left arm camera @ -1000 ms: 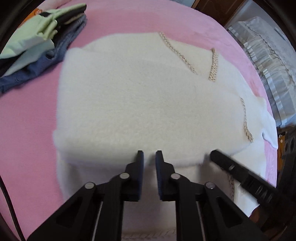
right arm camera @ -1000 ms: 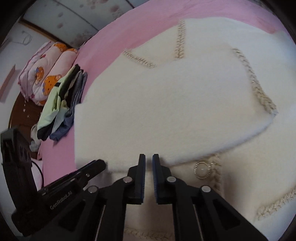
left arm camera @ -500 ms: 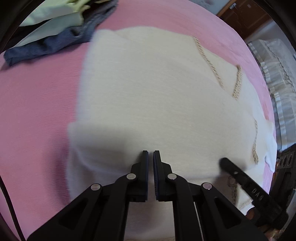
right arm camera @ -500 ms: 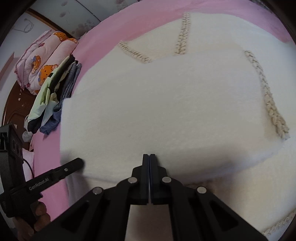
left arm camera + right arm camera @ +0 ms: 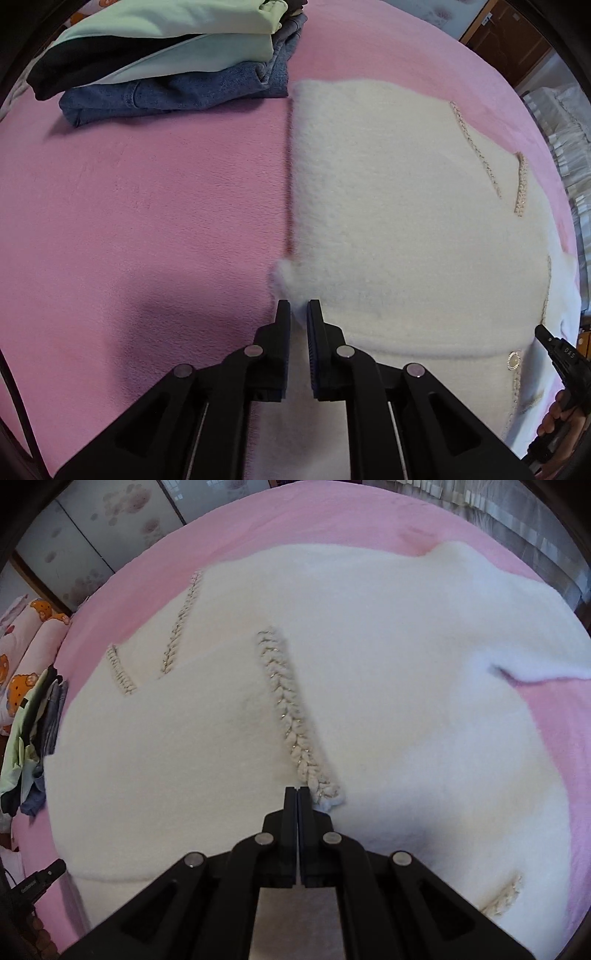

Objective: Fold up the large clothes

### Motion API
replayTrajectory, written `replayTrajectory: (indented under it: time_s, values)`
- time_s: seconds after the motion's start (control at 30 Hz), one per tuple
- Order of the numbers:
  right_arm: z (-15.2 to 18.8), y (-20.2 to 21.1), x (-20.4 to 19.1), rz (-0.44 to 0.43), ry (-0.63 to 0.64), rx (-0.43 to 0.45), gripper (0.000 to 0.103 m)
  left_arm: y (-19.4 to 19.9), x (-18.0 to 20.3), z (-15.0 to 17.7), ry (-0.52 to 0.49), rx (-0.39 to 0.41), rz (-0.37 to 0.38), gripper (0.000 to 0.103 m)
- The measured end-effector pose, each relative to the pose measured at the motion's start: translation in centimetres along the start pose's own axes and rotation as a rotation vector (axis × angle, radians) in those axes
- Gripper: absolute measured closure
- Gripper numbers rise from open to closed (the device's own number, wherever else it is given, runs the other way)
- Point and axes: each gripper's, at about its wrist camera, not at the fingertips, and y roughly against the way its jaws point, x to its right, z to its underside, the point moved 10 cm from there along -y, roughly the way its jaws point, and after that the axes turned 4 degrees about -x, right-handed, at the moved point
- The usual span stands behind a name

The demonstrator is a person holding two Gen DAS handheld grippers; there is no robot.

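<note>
A large fluffy white garment with braided beige trim lies folded on the pink bed; it also fills the right wrist view. My left gripper is slightly open at the garment's near left corner, with white fleece showing between its fingers. My right gripper is shut, with its tips on the folded edge beside the end of a braided trim strip; whether cloth is pinched between them is hidden. The right gripper's tip also shows in the left wrist view.
A stack of folded clothes, green on denim, sits at the far left of the pink bedspread, touching the garment's far corner. Cartoon pillows lie beyond. A wardrobe and a white ruffled cover border the bed.
Both grippers carried the garment's edge over and down, laying a fold flat. The left gripper went from shut to slightly open. The right gripper stayed shut. The folded stack now looks closer.
</note>
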Motion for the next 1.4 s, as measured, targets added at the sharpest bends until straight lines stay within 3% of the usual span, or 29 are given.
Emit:
replayTrajectory:
  time_s: [0.07, 0.2, 0.37, 0.5, 0.63, 0.73, 0.83, 0.97, 1.0, 1.2, 1.4]
  values:
    - [-0.1, 0.3, 0.2, -0.008, -0.024, 0.002, 0.103, 0.1, -0.2, 0.1, -0.001, 0.005, 0.01, 0.096]
    - [-0.5, 1.5, 0.0, 0.076, 0.003, 0.051, 0.103, 0.6, -0.9, 0.4, -0.018, 0.004, 0.001, 0.096]
    - [0.4, 3.0, 1.1, 0.188, -0.008, 0.112, 0.103, 2.0, 0.4, 0.3, -0.043, 0.095, 0.016, 0.096]
    - [1.9, 3.2, 0.9, 0.084, -0.052, 0.121, 0.103, 3.3, 2.2, 1.8, -0.032, 0.152, 0.084, 0.09]
    - [3.3, 2.9, 1.4, -0.004, -0.112, 0.122, 0.103, 3.6, 4.8, 4.2, -0.061, 0.186, 0.063, 0.082]
    - [4.7, 1.8, 1.7, -0.085, -0.183, 0.063, 0.103, 3.4, 7.4, 6.8, -0.055, 0.162, 0.051, 0.082]
    - [6.1, 1.9, 1.7, -0.145, -0.172, -0.008, 0.103, 3.3, 10.9, 9.5, -0.033, 0.122, 0.041, 0.08]
    - [6.7, 3.4, 2.3, -0.214, -0.107, -0.079, 0.102, 3.9, 14.9, 13.7, -0.005, 0.09, -0.005, 0.051]
    - [6.9, 3.9, 2.9, -0.221, -0.093, -0.091, 0.102, 4.1, 16.0, 14.5, -0.006, 0.088, -0.013, 0.048]
    - [7.1, 7.1, 9.3, -0.225, -0.044, -0.131, 0.102, 4.5, 23.5, 17.9, -0.011, 0.046, -0.017, 0.047]
    - [6.0, 8.6, 19.2, -0.209, -0.138, -0.134, 0.102, 5.0, 32.1, 19.3, -0.066, 0.047, 0.029, 0.036]
